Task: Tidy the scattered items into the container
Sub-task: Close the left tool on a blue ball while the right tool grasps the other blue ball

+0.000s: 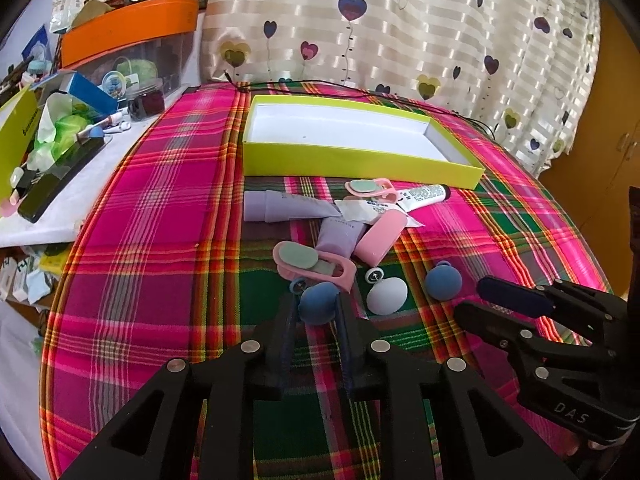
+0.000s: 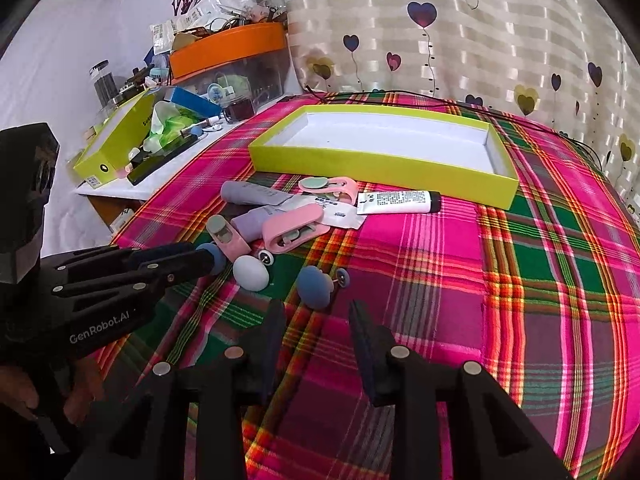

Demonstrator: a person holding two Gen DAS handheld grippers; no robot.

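Looking along the left gripper point(image 1: 318, 308), its fingers bracket a blue ball point(image 1: 318, 303), seemingly touching it, near the yellow-green box point(image 1: 352, 160), whose white inside shows nothing in it; tubes and pink clips lie between. From the right wrist, the right gripper point(image 2: 316, 316) hovers with fingers apart near another blue ball point(image 2: 315, 286), with the box point(image 2: 380, 172) beyond.

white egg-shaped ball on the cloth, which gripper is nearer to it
Left. The left gripper is around the blue ball right beside the white ball. The right gripper sits farther off, open, facing the other blue ball.
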